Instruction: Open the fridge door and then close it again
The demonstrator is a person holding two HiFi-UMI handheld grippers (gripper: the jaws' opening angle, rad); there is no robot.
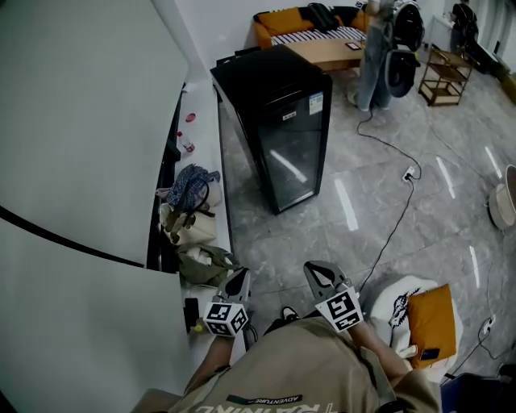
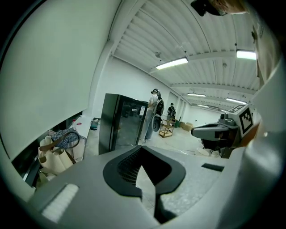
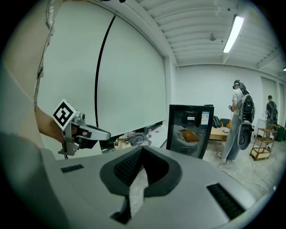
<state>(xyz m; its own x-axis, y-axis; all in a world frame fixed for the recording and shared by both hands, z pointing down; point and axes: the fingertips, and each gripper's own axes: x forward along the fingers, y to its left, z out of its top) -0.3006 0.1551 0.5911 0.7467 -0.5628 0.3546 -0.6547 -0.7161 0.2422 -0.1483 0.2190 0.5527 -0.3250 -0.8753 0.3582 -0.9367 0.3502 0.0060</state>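
The black fridge [image 1: 274,121] with a glass door stands on the grey floor ahead, and its door is closed. It also shows in the left gripper view as the fridge [image 2: 119,125] and in the right gripper view as the fridge [image 3: 190,129]. My left gripper [image 1: 238,282] and right gripper [image 1: 319,274] are held close to my body, well short of the fridge. Both are shut with nothing between the jaws. Up close, the left gripper [image 2: 144,156] and right gripper [image 3: 142,154] show their pads meeting at the tips.
A big white wall panel [image 1: 81,161] fills the left. Bags [image 1: 189,218] lie on a low ledge beside the fridge. A cable [image 1: 395,218] crosses the floor. An orange cushion [image 1: 431,323] lies at the right. A person [image 1: 375,48] stands by a sofa [image 1: 306,24].
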